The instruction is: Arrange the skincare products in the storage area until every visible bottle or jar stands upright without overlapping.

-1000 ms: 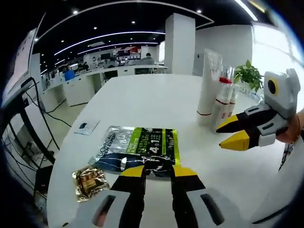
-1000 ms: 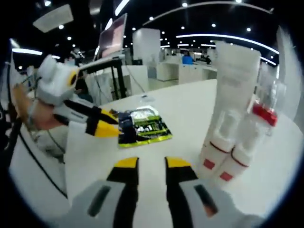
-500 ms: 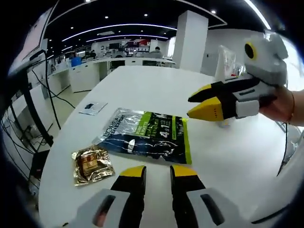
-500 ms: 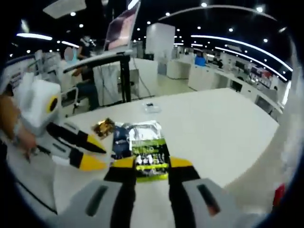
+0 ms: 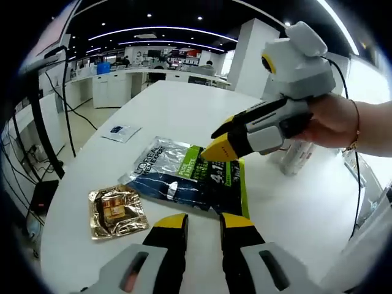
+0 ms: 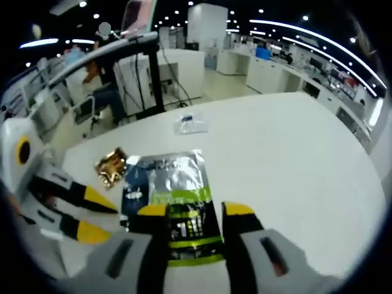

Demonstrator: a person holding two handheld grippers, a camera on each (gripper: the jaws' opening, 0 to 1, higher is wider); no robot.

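R gripper (image 5: 219,149) jaws apart, straddling green-silver sachet (image 6: 177,211) at frame centre; L gripper (image 5: 197,222) jaws slightly apart, empty. Bottles (image 5: 295,158) upright, right of frame. Risk: flat foil slips from the pinch, skids across tabletop (image 5: 177,104).

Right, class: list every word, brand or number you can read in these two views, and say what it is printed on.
"L'OREAL MEN EXPERT" on the silver end of the flat sachet.
"4" and "1", large, on its green band; the small print around them is blurred.
Gold sachet: print too small to read.
Small clear packet: unreadable.
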